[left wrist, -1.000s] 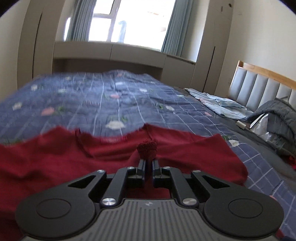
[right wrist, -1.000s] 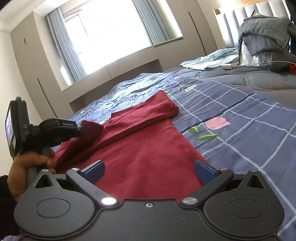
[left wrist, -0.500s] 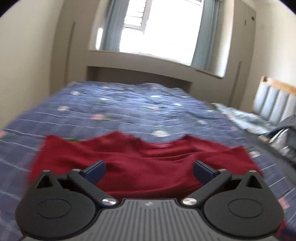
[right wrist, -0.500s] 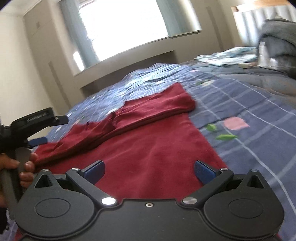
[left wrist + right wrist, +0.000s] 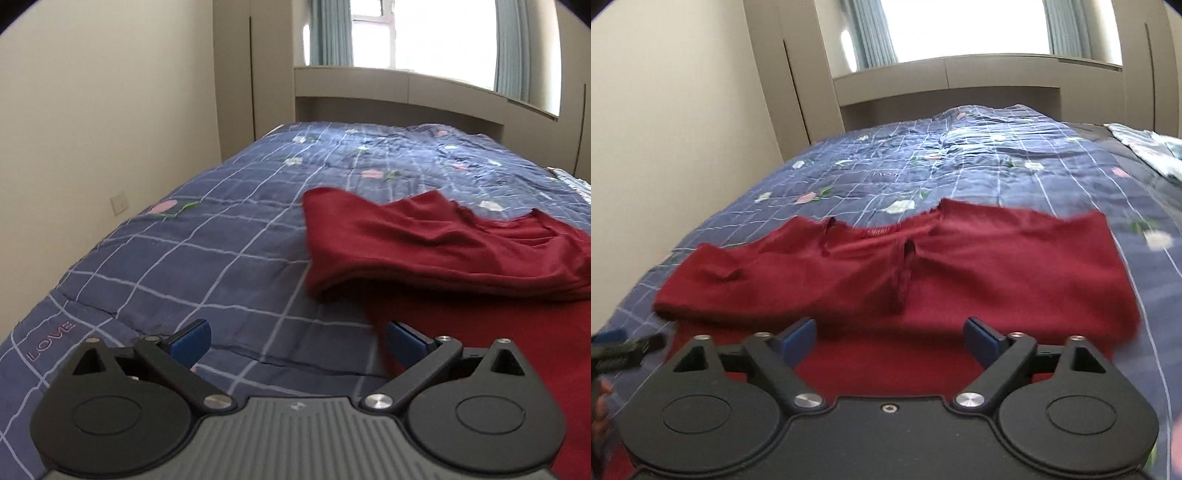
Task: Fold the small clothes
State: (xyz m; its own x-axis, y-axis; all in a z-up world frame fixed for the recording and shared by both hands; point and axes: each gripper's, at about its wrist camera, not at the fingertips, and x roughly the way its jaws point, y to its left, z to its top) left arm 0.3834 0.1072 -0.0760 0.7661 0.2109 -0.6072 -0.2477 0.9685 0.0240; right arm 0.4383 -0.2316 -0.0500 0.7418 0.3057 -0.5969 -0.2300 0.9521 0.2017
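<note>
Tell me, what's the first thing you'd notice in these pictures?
The dark red top jumps out: it lies on the blue checked quilt, its far part folded over toward the camera. Next comes the bright window beyond the bed. Close up, both grippers' blue-tipped fingers stand wide open, holding nothing.

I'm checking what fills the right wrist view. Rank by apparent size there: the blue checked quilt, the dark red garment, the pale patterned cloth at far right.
1. Blue checked quilt, though partly covered.
2. Dark red garment, nearer the camera, so the gap is unsure.
3. Pale patterned cloth, smallest, cut off by the frame.
</note>
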